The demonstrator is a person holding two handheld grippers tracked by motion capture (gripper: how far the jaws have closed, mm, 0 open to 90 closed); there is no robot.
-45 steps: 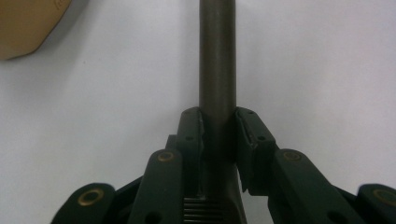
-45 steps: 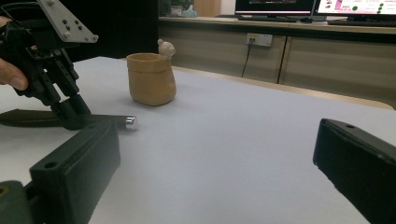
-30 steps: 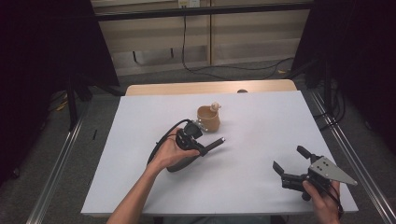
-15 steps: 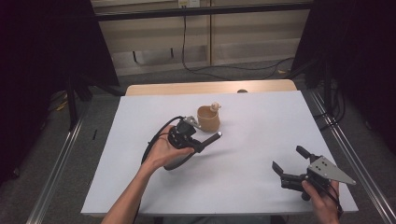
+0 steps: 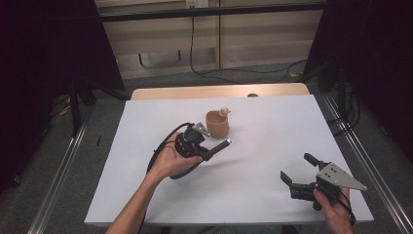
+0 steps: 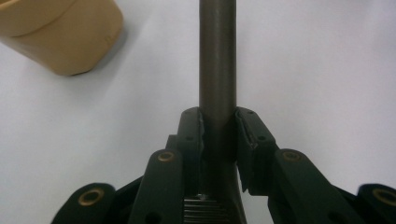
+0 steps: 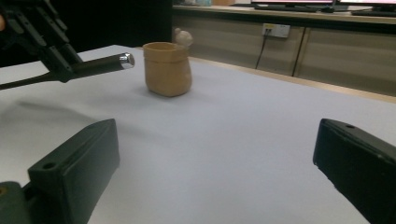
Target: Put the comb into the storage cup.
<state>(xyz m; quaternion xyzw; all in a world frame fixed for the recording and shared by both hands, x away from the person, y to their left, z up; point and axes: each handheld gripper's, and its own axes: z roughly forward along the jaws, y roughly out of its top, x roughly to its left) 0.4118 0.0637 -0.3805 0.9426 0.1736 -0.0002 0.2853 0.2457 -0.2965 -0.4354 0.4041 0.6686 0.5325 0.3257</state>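
Left hand-held gripper (image 5: 208,152) stays clamped on the dark cylindrical rod with silver tip (image 5: 220,145), now lifted slightly higher off the white surface (image 5: 272,126) than a second ago. Rod tip sits just beside the tan squat cup (image 5: 217,124), on its near side, not touching. Right hand-held gripper (image 5: 297,169) unmoved, well apart from the cup, jaws wide, empty.

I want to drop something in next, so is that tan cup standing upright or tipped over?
Upright: the tan cup stands on its base on the white table, its open rim facing up.
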